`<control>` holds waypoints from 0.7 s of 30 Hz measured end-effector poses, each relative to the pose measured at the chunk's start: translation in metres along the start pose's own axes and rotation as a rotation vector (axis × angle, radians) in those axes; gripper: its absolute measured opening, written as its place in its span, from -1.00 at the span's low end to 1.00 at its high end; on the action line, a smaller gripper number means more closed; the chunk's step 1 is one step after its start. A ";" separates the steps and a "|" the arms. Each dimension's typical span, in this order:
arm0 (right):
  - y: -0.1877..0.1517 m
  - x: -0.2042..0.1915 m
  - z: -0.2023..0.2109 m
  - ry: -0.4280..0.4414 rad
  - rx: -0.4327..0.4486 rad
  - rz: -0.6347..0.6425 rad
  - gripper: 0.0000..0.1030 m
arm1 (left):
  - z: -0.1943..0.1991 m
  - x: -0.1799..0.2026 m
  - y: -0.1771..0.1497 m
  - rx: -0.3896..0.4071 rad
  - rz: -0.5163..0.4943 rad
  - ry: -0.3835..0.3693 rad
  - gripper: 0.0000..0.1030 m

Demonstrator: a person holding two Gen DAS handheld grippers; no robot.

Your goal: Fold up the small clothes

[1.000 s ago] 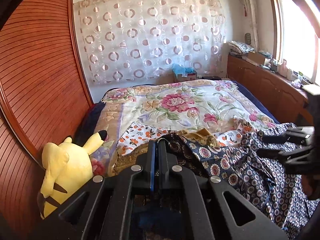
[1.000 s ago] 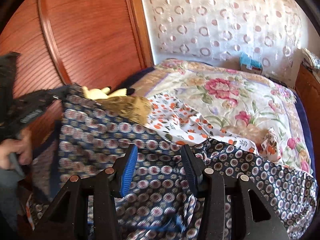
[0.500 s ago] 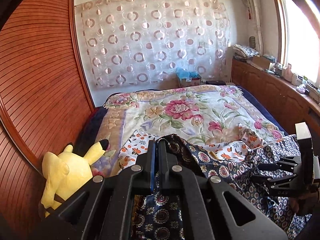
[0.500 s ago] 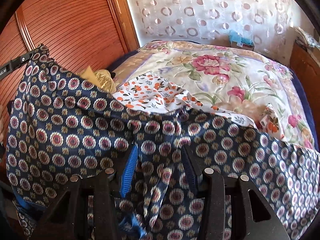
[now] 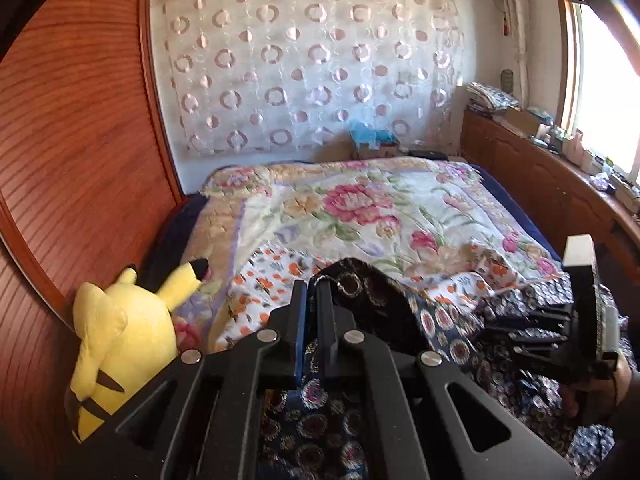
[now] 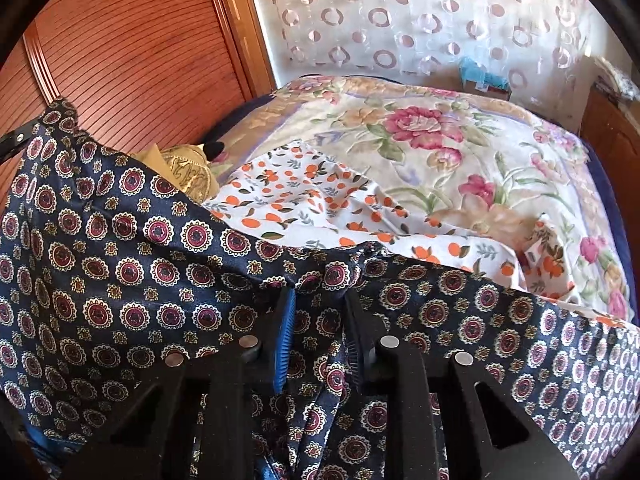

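Folding has barely begun: left gripper [image 5: 312, 292] clamps the navy medallion-print garment [image 6: 120, 248], right gripper [image 6: 320, 312] closing around its near edge.

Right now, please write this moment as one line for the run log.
left gripper: shut on navy medallion-print garment | right gripper: jaws closing, same garment's fabric between them | orange-print white cloth: lying on floral bedspread

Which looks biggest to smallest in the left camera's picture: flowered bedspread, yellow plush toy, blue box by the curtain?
1. Flowered bedspread
2. Yellow plush toy, though nearness to the camera enlarges it
3. Blue box, far off, so its true size is unsure
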State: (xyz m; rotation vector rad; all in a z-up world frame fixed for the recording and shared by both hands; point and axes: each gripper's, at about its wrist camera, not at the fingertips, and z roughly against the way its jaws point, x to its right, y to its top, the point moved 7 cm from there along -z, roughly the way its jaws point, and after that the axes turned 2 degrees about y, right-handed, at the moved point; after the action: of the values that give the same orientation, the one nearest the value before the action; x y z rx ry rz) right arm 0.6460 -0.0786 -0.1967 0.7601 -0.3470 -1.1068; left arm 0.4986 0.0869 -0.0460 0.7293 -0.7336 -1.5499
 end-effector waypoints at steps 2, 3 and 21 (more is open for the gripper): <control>0.000 -0.001 0.006 0.019 0.018 -0.011 -0.52 | 0.003 0.003 -0.004 -0.018 -0.018 -0.019 -0.89; -0.001 0.000 0.009 0.019 0.026 -0.013 -0.52 | 0.007 0.005 -0.006 -0.022 -0.029 -0.021 -0.83; -0.109 0.003 0.132 0.015 0.067 0.090 0.04 | 0.085 0.120 -0.082 -0.068 -0.158 -0.232 0.58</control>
State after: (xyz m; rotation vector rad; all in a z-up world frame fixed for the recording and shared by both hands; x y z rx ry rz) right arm 0.4947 -0.1565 -0.1805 0.8044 -0.4040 -1.0089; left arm 0.3712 -0.0212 -0.0656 0.5740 -0.8040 -1.8158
